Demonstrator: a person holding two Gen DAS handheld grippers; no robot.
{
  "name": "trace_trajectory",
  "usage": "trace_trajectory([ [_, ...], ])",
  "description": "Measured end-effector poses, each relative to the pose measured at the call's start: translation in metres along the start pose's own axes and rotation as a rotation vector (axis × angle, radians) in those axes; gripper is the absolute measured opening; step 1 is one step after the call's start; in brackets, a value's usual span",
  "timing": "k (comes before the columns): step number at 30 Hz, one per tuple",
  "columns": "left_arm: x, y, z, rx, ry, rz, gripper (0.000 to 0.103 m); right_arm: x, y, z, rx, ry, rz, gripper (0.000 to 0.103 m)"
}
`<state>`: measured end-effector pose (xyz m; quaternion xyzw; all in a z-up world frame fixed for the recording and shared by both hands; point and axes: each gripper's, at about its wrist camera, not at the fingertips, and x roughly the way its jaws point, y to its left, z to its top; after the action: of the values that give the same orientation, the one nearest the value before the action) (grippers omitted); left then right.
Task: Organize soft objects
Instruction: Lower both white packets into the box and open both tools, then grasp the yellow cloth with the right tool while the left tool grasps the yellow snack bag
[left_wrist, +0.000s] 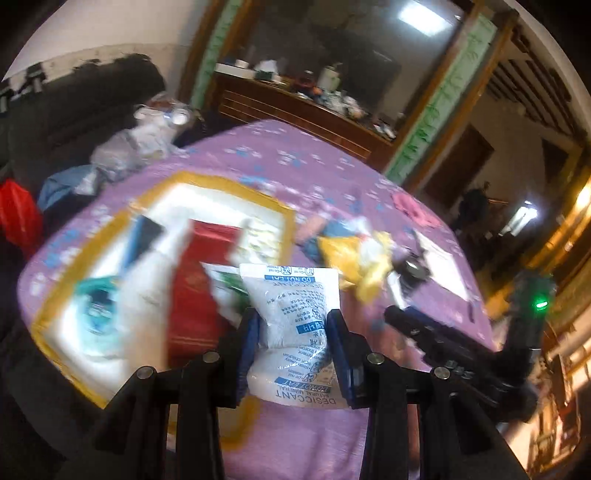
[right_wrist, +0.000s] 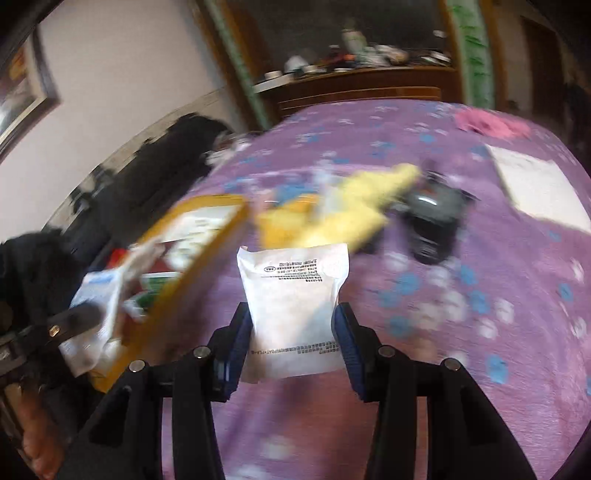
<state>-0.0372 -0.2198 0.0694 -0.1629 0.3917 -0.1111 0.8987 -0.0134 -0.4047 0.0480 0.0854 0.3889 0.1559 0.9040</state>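
Observation:
My left gripper (left_wrist: 293, 325) is shut on a white desiccant packet (left_wrist: 295, 317) with blue print, held above the near edge of a yellow-rimmed white tray (left_wrist: 218, 181). My right gripper (right_wrist: 293, 321) is shut on a plain white pouch (right_wrist: 293, 299) with small black print, held above the purple cloth just right of the tray (right_wrist: 207, 258). The tray holds a red packet (left_wrist: 199, 288), a teal-and-white packet (left_wrist: 96, 310) and other soft packets. The right gripper also shows at the right of the left wrist view (left_wrist: 443, 332).
The table wears a purple flowered cloth (right_wrist: 461, 314). On it lie a heap of yellow and blue soft things (right_wrist: 343, 210), a dark grey object (right_wrist: 432, 221), a white sheet (right_wrist: 535, 184) and a pink item (right_wrist: 487, 123). A cluttered wooden sideboard (left_wrist: 295, 107) stands behind.

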Motion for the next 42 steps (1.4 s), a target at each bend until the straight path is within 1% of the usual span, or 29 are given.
trace_trajectory([
  [3, 0.010, 0.019, 0.003, -0.015, 0.013, 0.039, 0.039, 0.014, 0.034, 0.020, -0.038, 0.021, 0.066, 0.045],
  [4, 0.012, 0.024, 0.003, -0.021, 0.018, 0.042, 0.039, 0.019, 0.044, 0.023, -0.049, 0.030, 0.069, 0.045],
  [6, 0.015, 0.035, 0.001, -0.028, 0.017, 0.084, 0.039, 0.033, 0.066, 0.034, -0.080, 0.051, 0.071, 0.045],
  [8, 0.018, 0.044, -0.001, -0.029, 0.011, 0.111, 0.039, 0.052, 0.086, 0.043, -0.116, 0.073, 0.072, 0.045],
  [12, 0.028, 0.062, 0.000, -0.069, 0.039, 0.087, 0.040, 0.095, 0.111, 0.056, -0.148, 0.132, 0.065, 0.045],
  [14, 0.028, 0.065, 0.000, -0.067, 0.036, 0.071, 0.040, 0.106, 0.116, 0.060, -0.138, 0.147, 0.070, 0.047],
  [15, 0.027, 0.066, -0.001, -0.064, 0.028, 0.066, 0.040, 0.109, 0.117, 0.062, -0.130, 0.144, 0.085, 0.049],
  [17, 0.026, 0.066, -0.001, -0.064, 0.027, 0.061, 0.041, 0.112, 0.118, 0.062, -0.123, 0.142, 0.106, 0.050],
  [20, 0.019, 0.063, -0.003, -0.053, 0.018, 0.040, 0.056, 0.100, 0.109, 0.060, -0.081, 0.118, 0.157, 0.057],
  [23, 0.009, 0.055, -0.003, -0.050, -0.017, 0.060, 0.063, 0.078, 0.094, 0.057, -0.023, 0.071, 0.198, 0.064],
  [24, 0.008, 0.054, -0.003, -0.043, -0.025, 0.070, 0.065, 0.071, 0.088, 0.056, -0.009, 0.057, 0.209, 0.068],
  [25, 0.007, 0.052, -0.004, -0.035, -0.029, 0.081, 0.065, 0.068, 0.085, 0.057, 0.002, 0.051, 0.213, 0.072],
  [27, 0.005, 0.048, -0.006, -0.036, -0.019, 0.098, 0.065, 0.060, 0.074, 0.056, 0.027, 0.042, 0.201, 0.072],
  [30, -0.004, 0.040, -0.009, -0.024, -0.036, 0.084, 0.065, 0.047, 0.053, 0.048, 0.052, 0.025, 0.195, 0.072],
  [32, -0.006, 0.034, -0.010, -0.007, -0.041, 0.090, 0.065, 0.036, 0.032, 0.039, 0.076, 0.017, 0.156, 0.072],
  [34, -0.006, 0.026, -0.012, 0.004, -0.031, 0.076, 0.065, 0.025, 0.010, 0.030, 0.126, 0.014, 0.120, 0.072],
  [37, -0.003, 0.012, -0.012, 0.013, -0.036, 0.038, 0.065, 0.013, -0.020, 0.016, 0.175, 0.016, 0.117, 0.072],
  [38, -0.001, 0.004, -0.012, 0.029, -0.030, 0.030, 0.065, 0.010, -0.029, 0.013, 0.181, 0.017, 0.098, 0.072],
  [42, 0.010, -0.016, -0.010, 0.069, 0.002, -0.011, 0.065, 0.007, -0.054, 0.017, 0.206, 0.016, 0.066, 0.072],
])
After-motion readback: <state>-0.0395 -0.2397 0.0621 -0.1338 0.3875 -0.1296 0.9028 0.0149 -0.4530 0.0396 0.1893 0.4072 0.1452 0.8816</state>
